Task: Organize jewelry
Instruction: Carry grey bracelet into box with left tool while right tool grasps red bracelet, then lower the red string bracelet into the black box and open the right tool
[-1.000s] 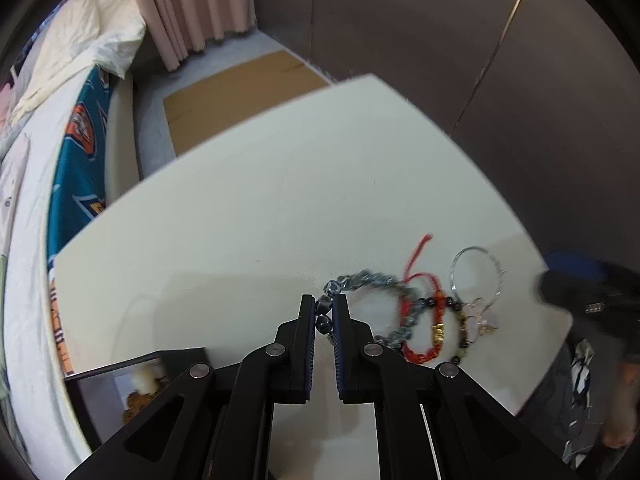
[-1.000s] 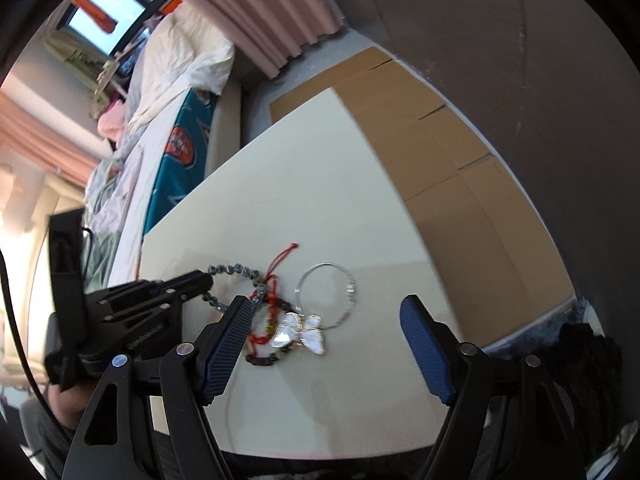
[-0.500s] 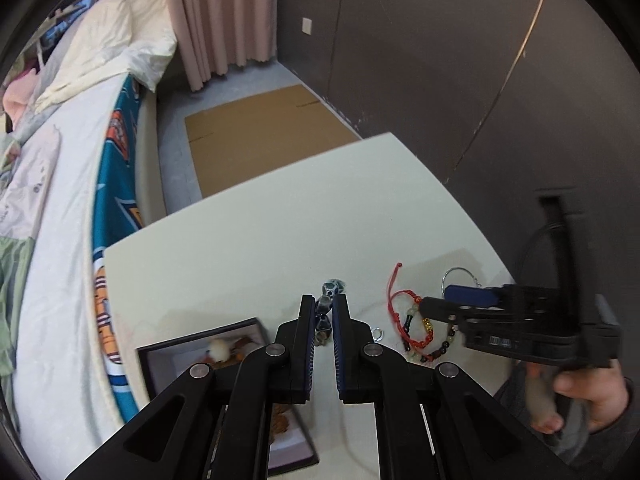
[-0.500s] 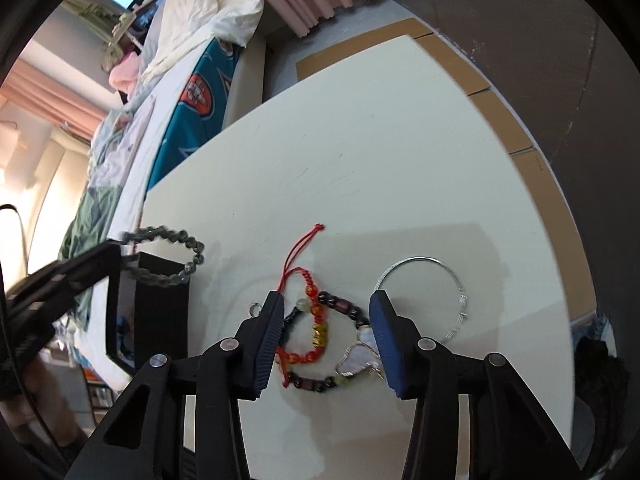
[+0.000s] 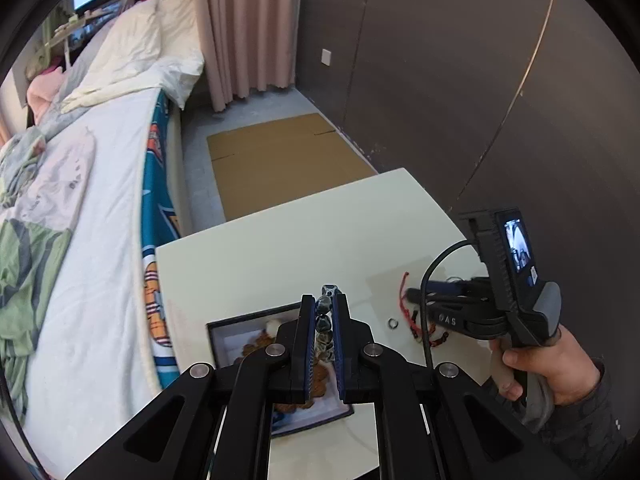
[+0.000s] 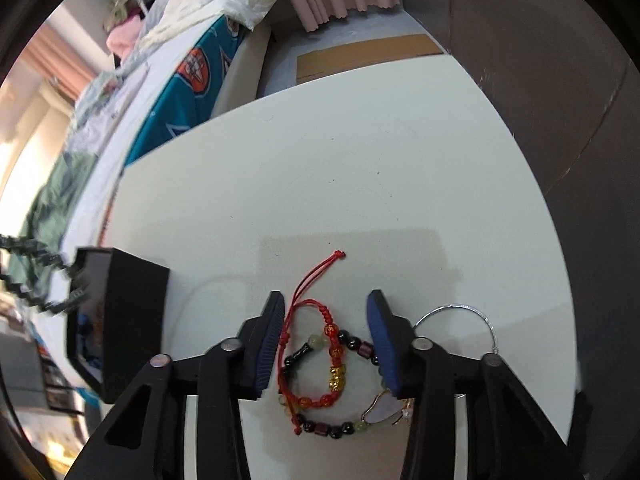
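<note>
On the left, the box [image 5: 224, 330] sits open at the table [image 5: 280, 240] edge nearest the bed [image 5: 80, 208], a few pieces already lying inside — it is evidently where the jewelry is being gathered. The left gripper [image 5: 322, 320] hangs above it with its jaws clamped on the grey bead bracelet [image 5: 324, 312], beads stacked between the pads; held high and over the opening like that, the bracelet looks set for a drop into the box rather than a slide across the table.

Right of the box a small ring [image 5: 394, 323] lies alone on the table. Further right is the rest of the pile, overlapping: the red cord bracelet [image 6: 308, 336], a dark bead bracelet [image 6: 352, 344] with a pale butterfly charm, and a silver bangle [image 6: 472, 316] at the far side. The right gripper [image 6: 326, 336] is down over the red and dark bracelets, and its jaws have just been closing — both lie between the pads, yet a gap shows on each side, so nothing is gripped yet. Straddling two tangled pieces risks lifting both together.
</note>
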`<action>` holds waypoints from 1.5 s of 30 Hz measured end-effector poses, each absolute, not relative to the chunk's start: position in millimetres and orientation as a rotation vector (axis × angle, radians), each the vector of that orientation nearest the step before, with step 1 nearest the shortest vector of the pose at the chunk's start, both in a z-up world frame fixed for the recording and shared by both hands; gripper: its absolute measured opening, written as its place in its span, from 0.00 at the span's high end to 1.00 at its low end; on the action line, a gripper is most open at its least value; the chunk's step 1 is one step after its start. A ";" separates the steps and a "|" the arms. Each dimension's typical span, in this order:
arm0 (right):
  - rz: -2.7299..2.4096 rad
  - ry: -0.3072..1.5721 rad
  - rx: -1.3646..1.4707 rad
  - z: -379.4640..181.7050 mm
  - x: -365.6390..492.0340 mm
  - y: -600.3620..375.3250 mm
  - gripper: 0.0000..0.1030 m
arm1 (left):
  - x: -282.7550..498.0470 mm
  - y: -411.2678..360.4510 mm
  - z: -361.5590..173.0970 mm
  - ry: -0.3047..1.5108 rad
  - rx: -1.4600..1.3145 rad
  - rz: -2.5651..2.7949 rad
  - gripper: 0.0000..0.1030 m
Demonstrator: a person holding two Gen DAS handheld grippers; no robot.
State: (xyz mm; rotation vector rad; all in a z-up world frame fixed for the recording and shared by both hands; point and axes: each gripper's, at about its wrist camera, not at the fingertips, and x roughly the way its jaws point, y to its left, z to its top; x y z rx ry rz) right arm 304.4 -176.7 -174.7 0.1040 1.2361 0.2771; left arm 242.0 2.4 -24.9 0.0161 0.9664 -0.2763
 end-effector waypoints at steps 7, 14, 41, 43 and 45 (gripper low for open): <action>0.291 1.182 0.147 -157.7 291.3 -185.0 0.92 | 230.1 20.7 -24.9 0.954 -0.021 -0.278 0.92; 0.332 1.093 0.222 -120.8 265.9 -194.0 0.92 | 227.0 28.0 -38.6 0.967 -0.057 -0.307 0.92; 0.614 0.969 0.194 -48.0 245.6 -85.4 0.92 | 218.9 106.5 -51.3 0.975 -0.222 -0.157 0.54; 0.661 0.950 0.229 -48.5 248.8 -74.9 0.91 | 218.2 109.5 -49.5 0.972 -0.228 -0.155 0.51; 0.645 1.007 0.235 -59.3 257.3 -66.2 0.64 | 216.5 111.8 -47.2 0.964 -0.230 -0.149 0.40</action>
